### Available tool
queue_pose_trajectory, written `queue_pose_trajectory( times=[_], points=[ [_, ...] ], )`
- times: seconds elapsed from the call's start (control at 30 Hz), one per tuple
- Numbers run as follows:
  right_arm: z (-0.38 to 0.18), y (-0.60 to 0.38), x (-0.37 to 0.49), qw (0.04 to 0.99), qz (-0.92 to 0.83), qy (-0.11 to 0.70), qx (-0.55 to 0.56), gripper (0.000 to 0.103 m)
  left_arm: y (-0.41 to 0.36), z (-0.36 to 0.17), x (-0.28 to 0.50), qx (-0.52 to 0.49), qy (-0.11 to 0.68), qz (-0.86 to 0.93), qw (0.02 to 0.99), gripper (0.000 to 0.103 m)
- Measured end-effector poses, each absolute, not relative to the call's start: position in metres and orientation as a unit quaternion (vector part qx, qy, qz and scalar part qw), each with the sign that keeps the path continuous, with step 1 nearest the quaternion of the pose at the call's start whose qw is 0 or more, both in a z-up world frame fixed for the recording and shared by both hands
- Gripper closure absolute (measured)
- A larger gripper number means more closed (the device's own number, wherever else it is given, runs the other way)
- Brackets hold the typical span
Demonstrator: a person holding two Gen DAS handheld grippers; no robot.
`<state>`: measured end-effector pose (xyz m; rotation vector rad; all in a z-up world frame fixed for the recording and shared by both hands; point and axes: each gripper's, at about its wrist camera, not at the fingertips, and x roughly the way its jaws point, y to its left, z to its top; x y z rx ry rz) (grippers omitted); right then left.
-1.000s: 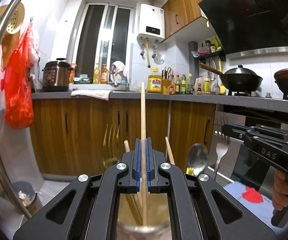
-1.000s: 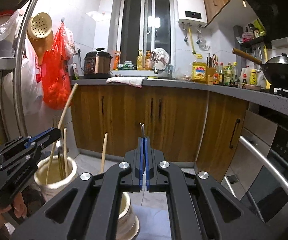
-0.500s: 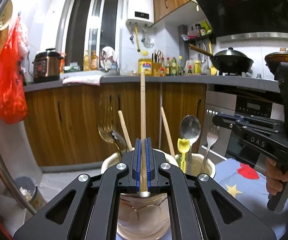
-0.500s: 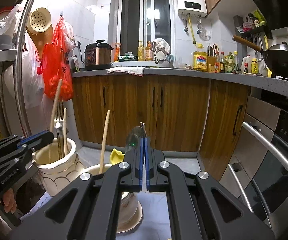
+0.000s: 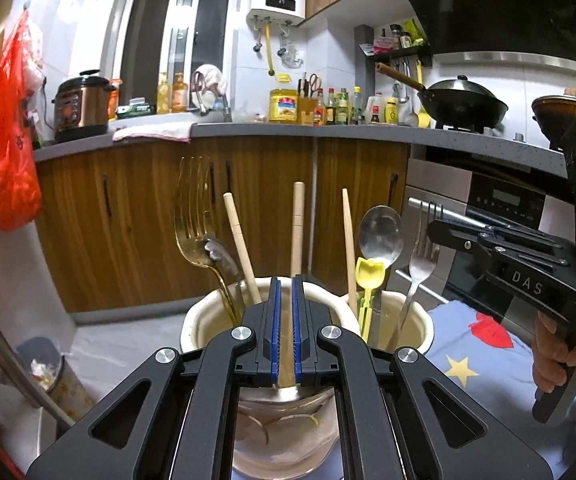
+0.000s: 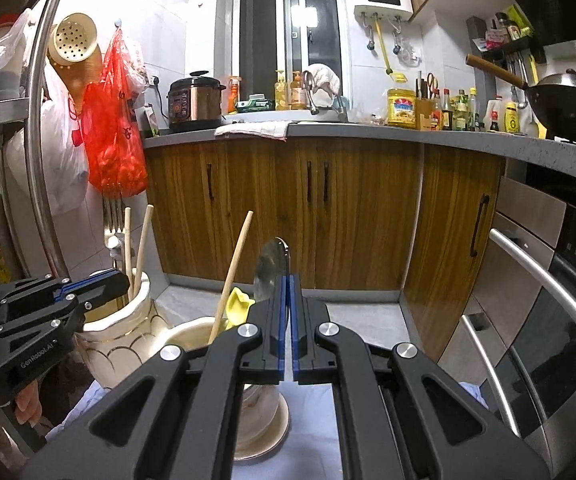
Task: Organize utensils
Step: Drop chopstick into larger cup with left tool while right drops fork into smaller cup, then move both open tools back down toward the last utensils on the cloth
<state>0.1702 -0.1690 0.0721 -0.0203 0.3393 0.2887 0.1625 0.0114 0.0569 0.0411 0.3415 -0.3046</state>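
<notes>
The left wrist view shows the left gripper (image 5: 284, 304) with its jaws clamped on a wooden chopstick (image 5: 297, 232) standing upright in the nearer cream utensil jar (image 5: 196, 328), beside a gold fork (image 5: 192, 216) and another chopstick (image 5: 242, 248). Behind it to the right, a second jar (image 5: 420, 324) holds a steel spoon (image 5: 381, 236), a yellow-tipped utensil (image 5: 370, 276) and a silver fork (image 5: 422, 252). Only the right wrist view shows both jars standing on a pale blue cloth (image 6: 312, 436), and the right gripper (image 6: 288, 312) with its jaws together on nothing, just above the second jar.
</notes>
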Motion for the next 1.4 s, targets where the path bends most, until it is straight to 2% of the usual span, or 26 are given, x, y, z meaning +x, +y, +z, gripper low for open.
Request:
queue_pose_trajectory(
  times=[0.3, 0.47, 0.57, 0.67, 0.77, 0.83, 0.87, 0.9, 0.97, 1.03, 1.13, 1.2, 1.33, 1.4],
  points=[
    [0.069, -0.173, 0.173, 0.975, 0.141, 0.172, 0.000, 0.101, 0.015, 0.058, 0.160, 0.012, 0.162, -0.150, 0.975, 0.090],
    [0.069, -0.179, 0.176, 0.973, 0.143, 0.180, 0.011, 0.101, 0.015, 0.060, 0.157, 0.009, 0.162, -0.151, 0.975, 0.082],
    [0.068, -0.179, 0.175, 0.973, 0.142, 0.183, 0.013, 0.097, 0.015, 0.059, 0.155, 0.014, 0.162, -0.148, 0.976, 0.079],
    [0.067, -0.178, 0.175, 0.971, 0.148, 0.188, 0.017, 0.084, 0.015, 0.060, 0.154, 0.015, 0.162, -0.148, 0.976, 0.070],
    [0.070, -0.177, 0.171, 0.971, 0.155, 0.183, 0.014, 0.072, 0.016, 0.061, 0.154, 0.013, 0.160, -0.146, 0.976, 0.068],
    [0.073, -0.177, 0.167, 0.971, 0.160, 0.178, 0.013, 0.054, 0.018, 0.063, 0.153, 0.008, 0.160, -0.145, 0.976, 0.064],
    [0.075, -0.177, 0.165, 0.971, 0.162, 0.175, 0.013, 0.053, 0.019, 0.064, 0.151, 0.006, 0.159, -0.145, 0.977, 0.062],
    [0.076, -0.177, 0.163, 0.971, 0.164, 0.172, 0.013, 0.050, 0.019, 0.064, 0.149, 0.005, 0.157, -0.144, 0.977, 0.058],
    [0.080, -0.178, 0.156, 0.971, 0.166, 0.169, 0.011, 0.040, 0.021, 0.067, 0.144, 0.004, 0.154, -0.142, 0.978, 0.050],
    [0.083, -0.179, 0.150, 0.971, 0.169, 0.166, 0.015, 0.022, 0.022, 0.070, 0.137, 0.003, 0.151, -0.140, 0.979, 0.041],
    [0.085, -0.184, 0.139, 0.971, 0.167, 0.169, 0.022, 0.009, 0.027, 0.075, 0.125, -0.002, 0.147, -0.134, 0.980, 0.029],
    [0.085, -0.187, 0.134, 0.971, 0.166, 0.171, 0.029, 0.005, 0.031, 0.076, 0.118, -0.008, 0.146, -0.132, 0.980, 0.023],
    [0.079, -0.194, 0.120, 0.968, 0.152, 0.194, 0.036, 0.005, 0.040, 0.074, 0.101, -0.009, 0.155, -0.115, 0.981, 0.012],
    [0.072, -0.196, 0.115, 0.966, 0.146, 0.211, 0.034, 0.005, 0.045, 0.068, 0.093, -0.009, 0.174, -0.105, 0.979, 0.012]
  ],
)
